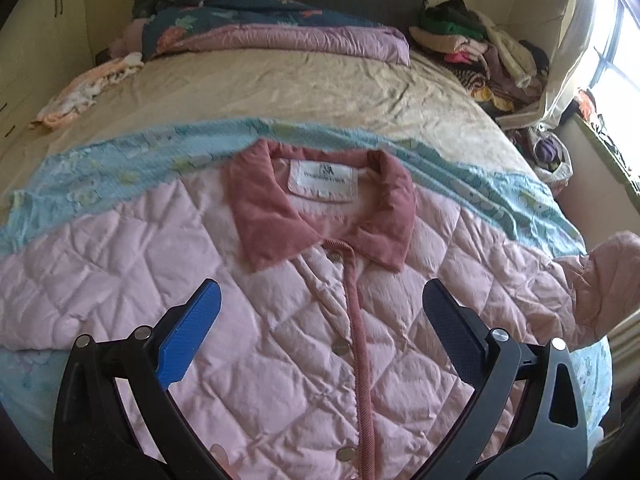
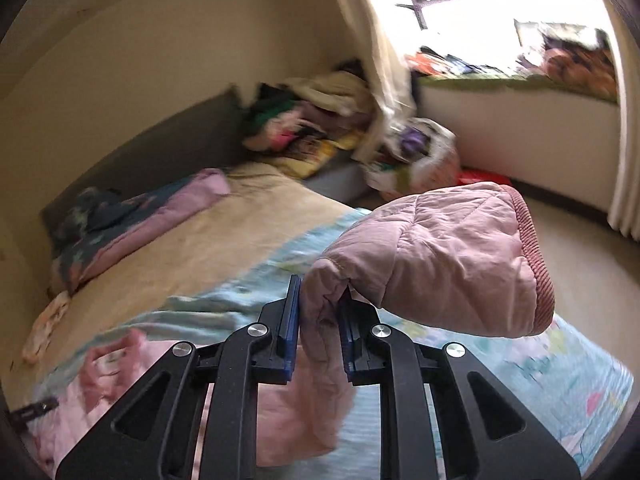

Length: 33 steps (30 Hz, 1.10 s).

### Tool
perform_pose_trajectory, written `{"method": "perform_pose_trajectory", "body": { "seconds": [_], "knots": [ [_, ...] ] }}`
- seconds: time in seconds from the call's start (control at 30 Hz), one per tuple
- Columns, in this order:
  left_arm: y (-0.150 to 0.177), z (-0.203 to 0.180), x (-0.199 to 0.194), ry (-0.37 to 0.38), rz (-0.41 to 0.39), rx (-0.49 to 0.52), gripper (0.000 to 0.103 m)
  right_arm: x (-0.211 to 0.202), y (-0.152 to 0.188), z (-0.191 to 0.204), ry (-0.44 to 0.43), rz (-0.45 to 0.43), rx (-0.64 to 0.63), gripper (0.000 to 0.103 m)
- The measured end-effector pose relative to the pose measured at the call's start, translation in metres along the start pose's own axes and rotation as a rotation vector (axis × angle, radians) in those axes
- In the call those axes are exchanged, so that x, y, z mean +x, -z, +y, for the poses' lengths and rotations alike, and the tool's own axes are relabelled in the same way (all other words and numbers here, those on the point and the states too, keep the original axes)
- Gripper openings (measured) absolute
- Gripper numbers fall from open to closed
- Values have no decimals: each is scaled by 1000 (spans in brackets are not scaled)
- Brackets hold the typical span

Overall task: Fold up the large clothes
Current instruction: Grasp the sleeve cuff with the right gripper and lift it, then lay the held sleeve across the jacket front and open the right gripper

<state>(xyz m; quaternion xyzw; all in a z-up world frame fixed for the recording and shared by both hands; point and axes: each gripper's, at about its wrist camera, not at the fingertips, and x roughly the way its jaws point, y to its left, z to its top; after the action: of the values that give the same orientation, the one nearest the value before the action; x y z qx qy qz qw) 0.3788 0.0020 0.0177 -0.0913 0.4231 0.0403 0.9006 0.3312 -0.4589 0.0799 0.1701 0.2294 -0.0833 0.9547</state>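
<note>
A pink quilted jacket (image 1: 280, 320) with a dusty-rose collar (image 1: 320, 208) lies face up and buttoned on a light blue sheet (image 1: 120, 172) on the bed. My left gripper (image 1: 320, 292) hovers open over the jacket's chest, below the collar, holding nothing. My right gripper (image 2: 320, 292) is shut on the jacket's sleeve (image 2: 432, 260) and holds it lifted above the bed, the ribbed cuff (image 2: 536, 264) flopping to the right. The raised sleeve also shows in the left wrist view (image 1: 600, 280) at the right edge.
The beige bed (image 1: 300, 92) carries a folded floral and lilac quilt (image 1: 260, 28) at its head and a small pale garment (image 1: 88, 92) at the left. A heap of clothes (image 1: 480, 52) and a bag (image 1: 552, 156) lie by the window at the right.
</note>
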Motion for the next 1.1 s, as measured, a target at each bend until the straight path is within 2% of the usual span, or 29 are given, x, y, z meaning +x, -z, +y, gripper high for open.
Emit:
{"method": "perform_pose_trajectory", "body": {
  "seconds": [0.2,0.47,0.83,1.1],
  "knots": [
    [-8,15,-23,2,-39,-19,95,-20,-14,63,-97,-30,-97,16],
    [-10,37,-43,19,-67,-47,95,-36,-9,125,-190,-27,-171,15],
    [-5,78,-47,32,-64,-110,95,-42,12,208,-312,-16,-276,15],
    [1,115,-46,32,-49,-157,95,-40,50,274,-399,16,-397,15]
  ]
}}
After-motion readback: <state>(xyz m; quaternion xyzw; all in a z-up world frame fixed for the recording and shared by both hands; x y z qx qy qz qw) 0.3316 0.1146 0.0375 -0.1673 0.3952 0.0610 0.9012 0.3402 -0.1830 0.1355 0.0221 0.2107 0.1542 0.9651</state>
